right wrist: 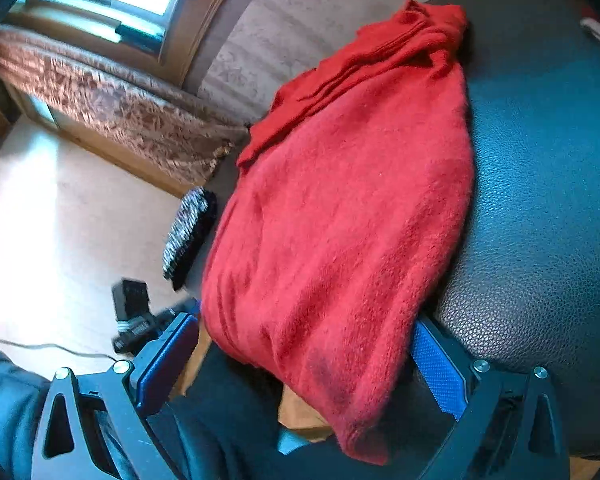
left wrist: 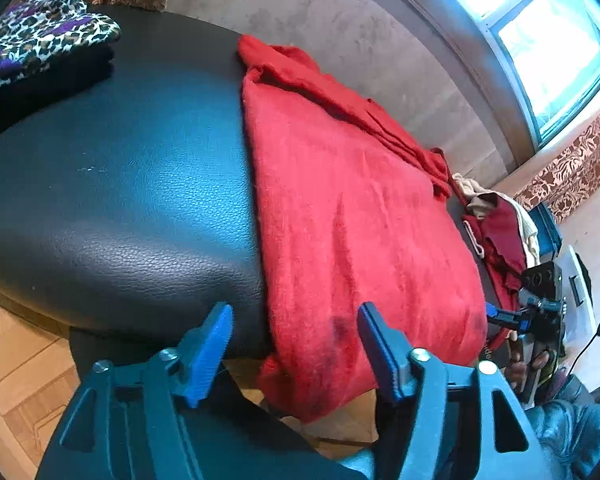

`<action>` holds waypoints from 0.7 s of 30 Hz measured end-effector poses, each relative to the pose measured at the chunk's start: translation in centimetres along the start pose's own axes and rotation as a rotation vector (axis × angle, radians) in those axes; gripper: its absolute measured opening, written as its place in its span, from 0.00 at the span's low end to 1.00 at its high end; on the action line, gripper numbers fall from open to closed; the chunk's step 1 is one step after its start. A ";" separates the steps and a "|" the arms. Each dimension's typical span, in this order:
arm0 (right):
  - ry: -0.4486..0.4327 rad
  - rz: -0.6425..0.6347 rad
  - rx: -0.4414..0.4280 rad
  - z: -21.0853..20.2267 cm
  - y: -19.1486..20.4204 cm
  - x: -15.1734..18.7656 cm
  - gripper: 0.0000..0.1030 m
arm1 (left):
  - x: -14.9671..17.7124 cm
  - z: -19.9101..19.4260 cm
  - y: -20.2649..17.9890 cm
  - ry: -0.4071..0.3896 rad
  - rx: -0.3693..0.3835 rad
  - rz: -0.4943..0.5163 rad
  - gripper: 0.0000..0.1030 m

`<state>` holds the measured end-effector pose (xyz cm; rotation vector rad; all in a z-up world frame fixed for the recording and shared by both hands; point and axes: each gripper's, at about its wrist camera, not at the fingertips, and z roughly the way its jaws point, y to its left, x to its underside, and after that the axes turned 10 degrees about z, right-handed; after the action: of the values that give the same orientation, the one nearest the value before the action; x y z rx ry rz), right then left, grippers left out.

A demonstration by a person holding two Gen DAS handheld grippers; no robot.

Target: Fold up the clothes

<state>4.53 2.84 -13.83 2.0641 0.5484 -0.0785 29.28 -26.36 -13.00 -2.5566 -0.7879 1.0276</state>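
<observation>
Left wrist view first: we have the left claw [left wrist: 296,344] spread wide, nothing pinched, its blue pads [left wrist: 210,354] straddling the near left corner of the red sweater [left wrist: 352,208] where the hem droops over the front edge of the table [left wrist: 132,200]. The pads do not press on the cloth, so that claw is released.

Over on the right wrist view, the right claw [right wrist: 304,364] also stands wide apart, the hanging hem between its pads [right wrist: 440,364] but not squeezed as far as we can see. Released too.

Moving outward, the sweater lies flat on the black padded table, lengthwise away from us, sleeves bunched at the far end near the wall. A folded leopard-print garment [left wrist: 40,40] sits at the far left corner, and a heap of unfolded clothes [left wrist: 496,232] waits off the right end.

Now the risks, as we judge them. The hem overhangs the edge, and this knit looks heavy and slack: if one claw closes late or catches only the top layer, we lift a single ply and the fold comes out skewed. The leather-like top looks slick, so a one-sided pull could drag the whole sweater toward us and off the table. And the bunched sleeves may tumble loose if we flip the hem too fast.
</observation>
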 end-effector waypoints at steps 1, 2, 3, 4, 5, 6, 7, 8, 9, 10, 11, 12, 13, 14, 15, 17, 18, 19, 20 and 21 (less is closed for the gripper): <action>0.007 0.001 0.008 0.3 0.2 -0.1 1.00 | 0.0 -0.1 -0.1 -0.003 0.002 0.008 0.64; 0.007 0.009 0.009 0.3 0.1 -0.2 1.00 | 0.0 -0.1 0.0 -0.006 0.007 0.010 0.64; 0.007 0.011 0.012 0.3 0.2 -0.2 0.99 | 0.0 -0.1 0.1 -0.008 0.013 0.009 0.64; 0.007 -0.001 0.023 0.4 0.2 -0.1 0.99 | 0.0 -0.1 0.2 -0.011 0.020 0.007 0.64; 0.007 -0.014 0.033 0.5 0.3 0.0 0.99 | 0.0 -0.2 0.2 -0.012 0.024 0.009 0.64; 0.020 -0.033 0.044 0.4 0.4 0.3 0.98 | 0.1 -0.3 0.1 -0.010 0.026 0.011 0.64; 0.033 -0.053 0.056 0.3 0.5 0.6 0.96 | 0.2 -0.3 0.0 -0.003 0.031 0.011 0.64; 0.043 -0.054 0.058 0.3 0.5 0.8 0.94 | 0.5 -0.2 -0.1 0.007 0.036 0.013 0.64; 0.052 -0.055 0.060 0.4 0.4 1.0 0.90 | 0.8 -0.1 -0.2 0.016 0.038 0.018 0.64; 0.061 -0.055 0.063 0.5 0.4 1.1 0.85 | 1.1 0.0 -0.3 0.026 0.039 0.022 0.64; 0.069 -0.044 0.055 0.4 0.3 1.3 0.82 | 1.4 0.2 -0.5 0.038 0.040 0.028 0.64; 0.080 -0.029 0.047 0.4 0.1 1.5 0.76 | 1.6 0.5 -0.7 0.051 0.040 0.035 0.64; 0.101 -0.017 0.041 0.6 -0.1 1.8 0.70 | 1.8 0.8 -0.8 0.064 0.040 0.042 0.64; 0.121 -0.006 0.035 0.7 -0.3 2.1 0.68 | 1.8 1.0 -0.9 0.071 0.042 0.045 0.64; 0.141 0.005 0.028 0.9 -0.5 2.4 0.68 | 1.8 1.1 -0.9 0.074 0.045 0.043 0.64; 0.174 0.028 0.008 1.4 -1.0 3.0 0.68 | 1.6 1.2 -0.7 0.079 0.055 0.034 0.64; 0.218 0.061 -0.007 2.2 -1.3 3.4 0.68 | 1.6 1.2 -0.5 0.080 0.064 0.021 0.64; 0.242 0.071 0.009 2.7 -1.7 3.8 0.68 | 1.6 1.1 -0.4 0.081 0.071 0.011 0.64; 0.266 0.080 0.026 3.2 -2.0 4.3 0.68 | 1.6 1.0 -0.5 0.079 0.078 0.008 0.63; 0.290 0.090 0.042 3.8 -2.3 4.7 0.68 | 1.6 0.9 -0.7 0.076 0.087 0.011 0.63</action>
<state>8.38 2.37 -18.99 2.1524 0.6324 0.2679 29.35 -24.83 -14.29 -2.5130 -0.6944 0.9403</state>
